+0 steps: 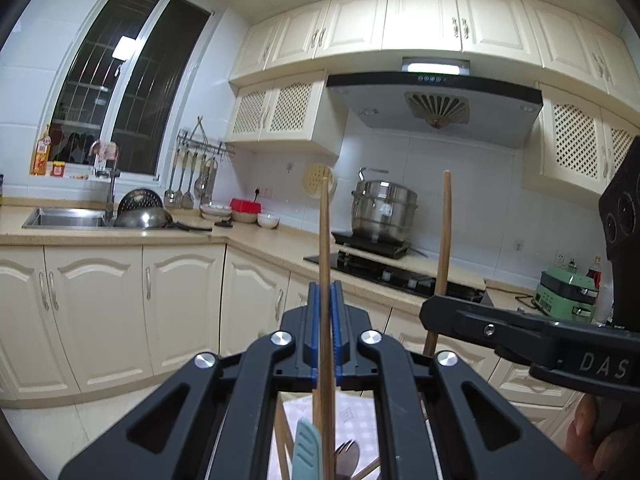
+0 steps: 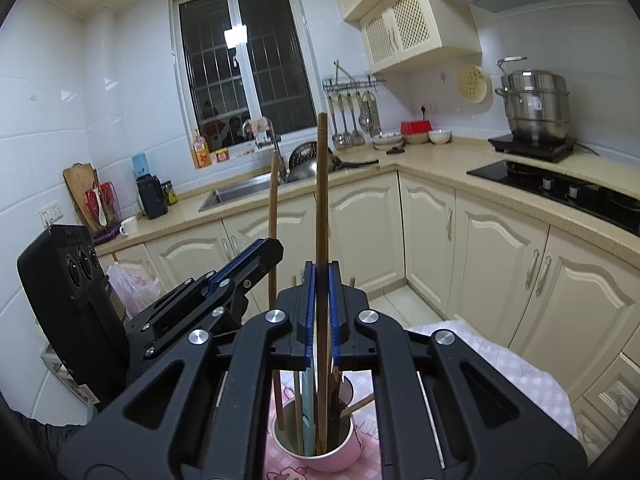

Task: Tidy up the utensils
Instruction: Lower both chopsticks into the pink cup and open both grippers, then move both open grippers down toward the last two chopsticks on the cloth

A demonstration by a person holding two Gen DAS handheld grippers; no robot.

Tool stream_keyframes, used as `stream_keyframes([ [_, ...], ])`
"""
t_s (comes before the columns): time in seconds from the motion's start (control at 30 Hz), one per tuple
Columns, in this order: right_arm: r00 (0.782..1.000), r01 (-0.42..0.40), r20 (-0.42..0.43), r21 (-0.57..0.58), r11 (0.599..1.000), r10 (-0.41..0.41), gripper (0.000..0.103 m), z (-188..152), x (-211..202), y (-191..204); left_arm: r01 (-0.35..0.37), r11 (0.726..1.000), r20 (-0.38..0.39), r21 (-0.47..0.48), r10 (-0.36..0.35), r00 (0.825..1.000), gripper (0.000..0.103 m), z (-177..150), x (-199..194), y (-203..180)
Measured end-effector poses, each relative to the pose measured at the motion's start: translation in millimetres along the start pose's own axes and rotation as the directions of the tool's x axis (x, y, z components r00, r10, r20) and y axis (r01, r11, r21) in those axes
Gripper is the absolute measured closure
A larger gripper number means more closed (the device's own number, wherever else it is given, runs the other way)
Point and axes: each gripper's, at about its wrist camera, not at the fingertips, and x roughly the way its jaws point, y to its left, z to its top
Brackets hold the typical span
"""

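the cup [image 2: 320, 446] was pink, on a pink-and-white checked cloth [image 2: 516, 364]. the cabinets [image 2: 480, 248] were cream, the chopsticks [image 2: 322, 200] light brown.

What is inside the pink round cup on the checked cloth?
The pink round cup holds wooden chopsticks, a pale blue flat utensil and a dark utensil. Its bottom is hidden by them, and the right gripper covers their upper parts.
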Motion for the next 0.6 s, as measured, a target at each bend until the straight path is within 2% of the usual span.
stream_keyframes([
  [0.17,0.999,0.01,-0.039,0.029,1.0,-0.009,0.094,-6.3,7.0,-7.0,-0.015,1.0,-0.055,0.008,0.016,0.998,0.096,-23.0,5.6,6.6],
  [0.23,1.0,0.018,-0.022,0.043,0.999,-0.017,0.066,-4.9,0.0,-9.5,-0.019,1.0,-0.083,0.008,0.02,0.996,0.071,-26.7,4.7,10.3],
  [0.27,1.0,0.024,0.003,0.05,0.998,-0.024,0.029,-3.6,-6.4,-10.6,-0.028,1.0,-0.082,0.002,0.028,0.996,0.044,-26.5,1.5,13.0],
  [0.3,0.999,0.031,0.03,0.054,0.998,-0.033,0.022,-1.5,-13.8,-11.7,-0.032,0.999,-0.068,-0.004,0.032,0.997,0.03,-25.2,-4.3,16.0],
  [0.37,0.998,0.032,0.045,0.059,0.998,-0.035,0.021,3.4,-22.1,-13.6,-0.039,0.999,-0.05,0.005,0.039,0.998,0.023,-21.1,-13.0,18.0],
  [0.47,0.995,0.051,0.078,0.073,0.996,-0.057,0.01,8.2,-35.1,-16.9,-0.045,0.999,-0.058,0.028,0.047,0.997,0.012,-13.5,-21.9,17.5],
  [0.6,0.993,0.072,0.088,0.102,0.992,-0.081,0.006,10.7,-47.3,-23.9,-0.056,0.996,-0.092,0.067,0.062,0.994,0.005,-3.4,-32.9,10.3],
])
